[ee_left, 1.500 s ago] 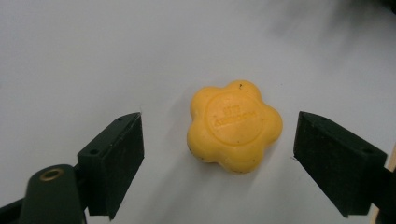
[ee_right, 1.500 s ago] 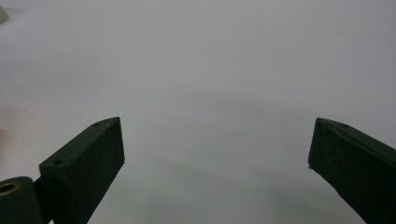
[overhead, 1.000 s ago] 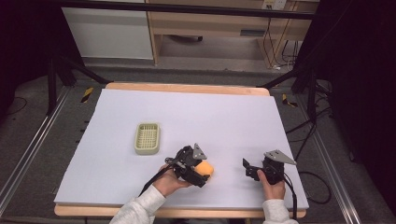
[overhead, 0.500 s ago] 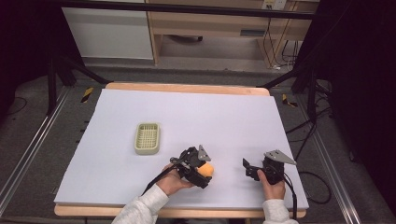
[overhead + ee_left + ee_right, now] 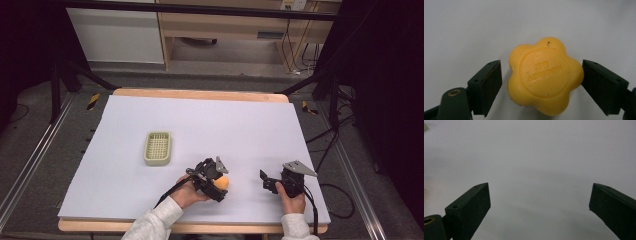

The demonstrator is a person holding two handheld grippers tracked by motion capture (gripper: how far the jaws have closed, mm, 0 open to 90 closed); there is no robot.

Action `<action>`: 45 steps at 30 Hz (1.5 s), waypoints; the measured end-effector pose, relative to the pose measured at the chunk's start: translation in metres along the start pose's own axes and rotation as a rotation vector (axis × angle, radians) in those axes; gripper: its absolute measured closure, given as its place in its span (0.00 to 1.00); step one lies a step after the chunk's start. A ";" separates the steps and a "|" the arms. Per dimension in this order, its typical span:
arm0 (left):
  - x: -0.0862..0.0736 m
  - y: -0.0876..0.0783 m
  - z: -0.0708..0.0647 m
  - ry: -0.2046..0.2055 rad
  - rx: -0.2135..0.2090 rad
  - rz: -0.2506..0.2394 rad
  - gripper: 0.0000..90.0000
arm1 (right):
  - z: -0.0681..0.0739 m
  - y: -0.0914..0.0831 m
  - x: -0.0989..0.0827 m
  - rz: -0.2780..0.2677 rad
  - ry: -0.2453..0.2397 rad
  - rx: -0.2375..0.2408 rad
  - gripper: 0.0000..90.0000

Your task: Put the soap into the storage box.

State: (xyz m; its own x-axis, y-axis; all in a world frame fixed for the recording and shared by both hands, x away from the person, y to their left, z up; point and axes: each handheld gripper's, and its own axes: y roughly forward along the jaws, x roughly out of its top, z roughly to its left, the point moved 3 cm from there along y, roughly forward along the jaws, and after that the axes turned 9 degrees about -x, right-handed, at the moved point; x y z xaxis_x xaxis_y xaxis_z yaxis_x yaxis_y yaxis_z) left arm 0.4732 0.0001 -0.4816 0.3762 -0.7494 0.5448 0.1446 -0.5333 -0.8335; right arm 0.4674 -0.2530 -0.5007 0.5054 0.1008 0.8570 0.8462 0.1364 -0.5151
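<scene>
A yellow flower-shaped soap (image 5: pixel 545 78) with stamped lettering lies on the white table sheet (image 5: pixel 240 130) near the front edge. My left gripper (image 5: pixel 218 186) is open, with one jaw on either side of the soap. In the left gripper view a small gap shows at the left jaw, while the right jaw stands at the soap's edge. To the right of it, a hand holds my right gripper (image 5: pixel 265 181) just above the sheet. It is open, with nothing between its jaws (image 5: pixel 540 192).
A small pale green slotted basket (image 5: pixel 157 148) sits on the sheet, left of centre and behind the left gripper. A wooden table edge (image 5: pixel 200 94) frames the sheet. Black frame legs and cables stand beside the table.
The left gripper has shifted slightly to the right around the soap. The soap and the right gripper have stayed in place.
</scene>
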 end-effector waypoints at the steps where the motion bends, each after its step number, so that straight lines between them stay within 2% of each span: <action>1: 0.000 0.000 0.000 0.000 0.000 0.000 0.20 | 0.000 0.000 0.000 0.000 0.000 0.000 0.05; 12: 0.002 0.012 0.002 -0.008 -0.020 0.025 0.24 | 0.000 0.000 0.000 0.000 0.001 0.002 0.05; 22: 0.002 0.011 0.002 -0.005 -0.027 0.024 0.28 | 0.000 0.000 0.000 0.001 0.001 0.001 0.05; 45: 0.002 0.011 0.002 0.007 -0.027 0.029 0.29 | 0.000 0.001 0.000 0.006 0.003 0.002 0.05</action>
State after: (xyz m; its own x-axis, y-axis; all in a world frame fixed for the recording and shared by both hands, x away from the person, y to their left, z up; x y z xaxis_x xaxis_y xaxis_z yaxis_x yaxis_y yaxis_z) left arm 0.4775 -0.0062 -0.4900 0.3730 -0.7674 0.5214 0.1094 -0.5217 -0.8461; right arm 0.4678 -0.2530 -0.5011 0.5112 0.0984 0.8538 0.8427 0.1375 -0.5204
